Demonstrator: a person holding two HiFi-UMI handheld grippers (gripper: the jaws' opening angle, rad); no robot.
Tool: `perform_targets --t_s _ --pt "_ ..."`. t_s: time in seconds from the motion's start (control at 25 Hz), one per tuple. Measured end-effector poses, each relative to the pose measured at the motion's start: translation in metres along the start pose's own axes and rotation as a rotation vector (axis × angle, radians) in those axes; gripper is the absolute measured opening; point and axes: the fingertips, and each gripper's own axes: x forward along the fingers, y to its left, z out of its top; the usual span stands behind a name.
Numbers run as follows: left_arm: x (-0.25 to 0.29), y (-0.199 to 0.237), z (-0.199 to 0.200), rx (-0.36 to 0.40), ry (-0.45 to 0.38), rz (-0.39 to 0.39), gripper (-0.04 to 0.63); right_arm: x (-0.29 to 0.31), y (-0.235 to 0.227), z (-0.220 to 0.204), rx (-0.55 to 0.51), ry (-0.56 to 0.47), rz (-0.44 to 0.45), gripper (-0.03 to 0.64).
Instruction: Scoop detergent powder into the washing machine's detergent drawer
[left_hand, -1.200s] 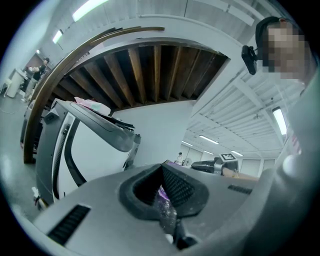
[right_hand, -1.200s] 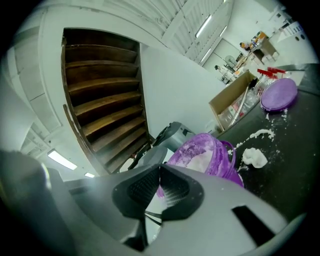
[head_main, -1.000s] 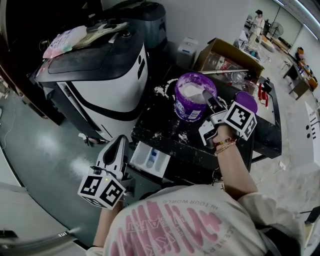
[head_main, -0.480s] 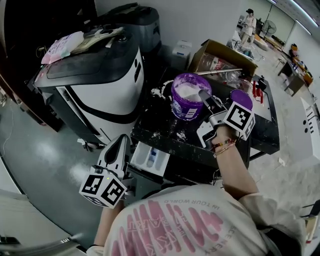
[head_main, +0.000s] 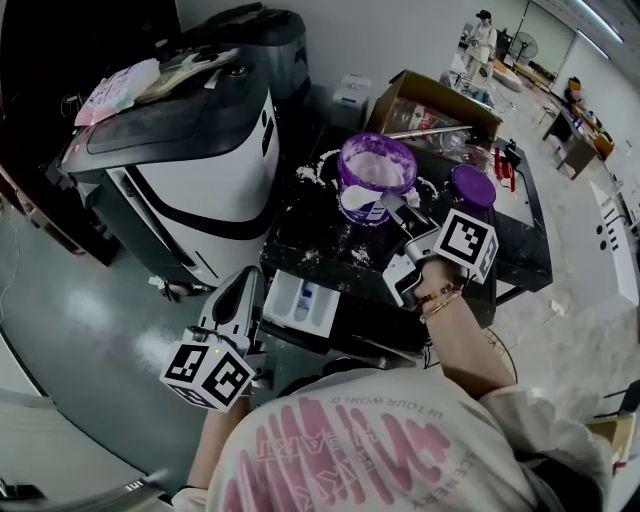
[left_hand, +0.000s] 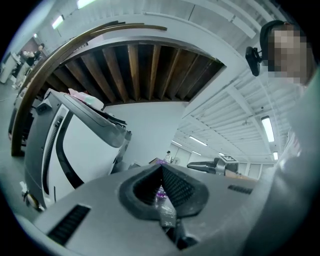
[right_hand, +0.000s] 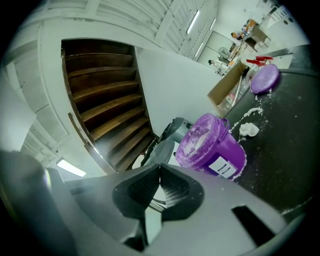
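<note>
An open purple tub (head_main: 377, 165) of white detergent powder stands on a black top (head_main: 330, 255). From the front of that top the white detergent drawer (head_main: 300, 300) is pulled out, with a blue insert inside. My right gripper (head_main: 388, 203) is shut, its tip at the tub's near side, outside the rim. In the right gripper view the tub (right_hand: 210, 145) lies right of the closed right gripper (right_hand: 160, 167); I make out no scoop. My left gripper (head_main: 246, 275) is shut too, hanging left of the drawer, and the left gripper (left_hand: 161, 167) holds nothing I can see.
Spilled powder (head_main: 315, 170) dusts the black top around the tub. The tub's purple lid (head_main: 472, 185) lies to the right, a cardboard box (head_main: 430, 105) behind. A big white and grey machine (head_main: 190, 150) stands at the left. A powder clump (right_hand: 248, 130) sits near the lid (right_hand: 265, 79).
My right gripper has drawn back out of the tub's mouth to its near side. The left gripper has stayed beside the drawer.
</note>
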Motion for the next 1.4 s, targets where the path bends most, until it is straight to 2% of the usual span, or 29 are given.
perform_targets --t_s 0.48,0.88,1.2,1.32,1.4 --pt "-0.034 0.012 -0.016 -0.025 0.072 -0.041 0.000 -0.018 -0.003 -0.068 0.061 0.024 -0.020 0.000" --pt "-0.068 0.035 -0.022 -0.021 0.097 -0.009 0.000 -0.021 -0.005 -0.106 0.081 0.035 -0.042 0.000" --pt "-0.075 0.047 -0.043 -0.060 0.154 0.014 0.000 -0.025 -0.015 -0.124 0.101 0.076 -0.077 0.000" --pt "-0.074 0.048 -0.046 -0.066 0.123 0.022 0.000 -0.025 -0.017 -0.131 0.107 0.099 -0.076 0.000" --pt "-0.076 0.053 -0.052 -0.084 0.096 0.055 0.000 -0.025 -0.021 -0.137 0.101 0.118 -0.075 0.000"
